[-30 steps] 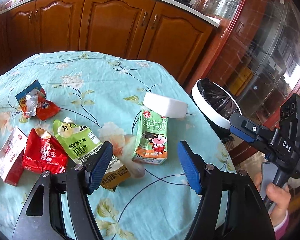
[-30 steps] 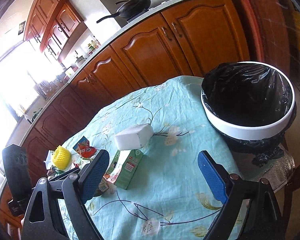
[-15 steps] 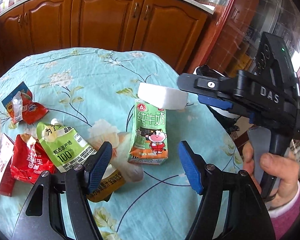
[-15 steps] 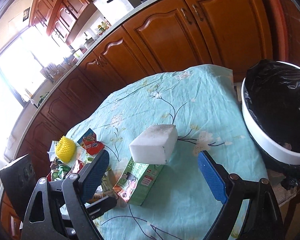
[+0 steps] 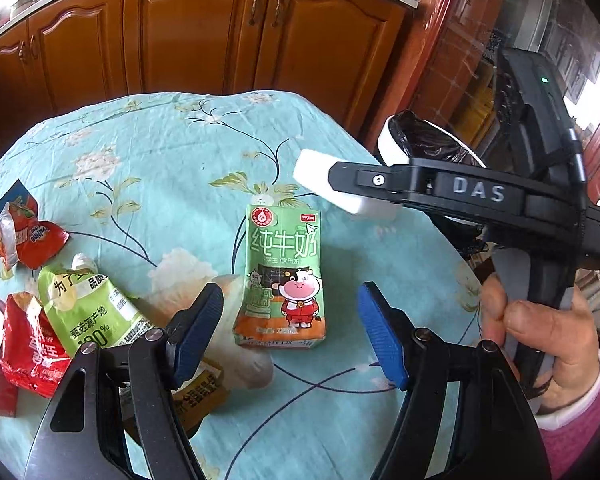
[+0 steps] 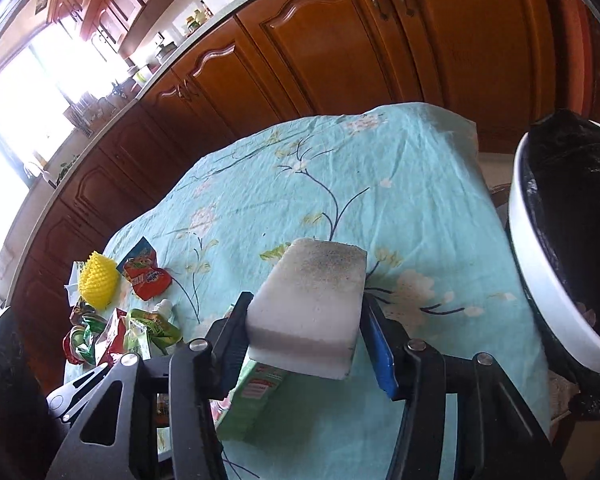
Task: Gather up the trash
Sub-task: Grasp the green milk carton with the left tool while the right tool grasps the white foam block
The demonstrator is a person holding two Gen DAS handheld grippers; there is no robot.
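Clamping a soiled white sponge (image 6: 308,312) between its blue pads, the right tool (image 6: 304,344) has just closed on the block, which sits above the milk carton (image 5: 282,276) near the middle of the flowered worktop (image 5: 148,148). The left tool (image 5: 290,332) stands with its jaws apart, the carton between them but untouched. The lined bin (image 6: 540,264) waits off the worktop's edge at about 3 o'clock in the right wrist view. The sponge is soft, so a squeeze this near its end could, by my reading, let it fold and slip free on the way to the bin. The two tools also work close together, and a swing toward the bin risks knocking the carton or the left tool. Wrappers (image 5: 32,236) and a green pouch (image 5: 88,312) at 9 o'clock remain uncollected.
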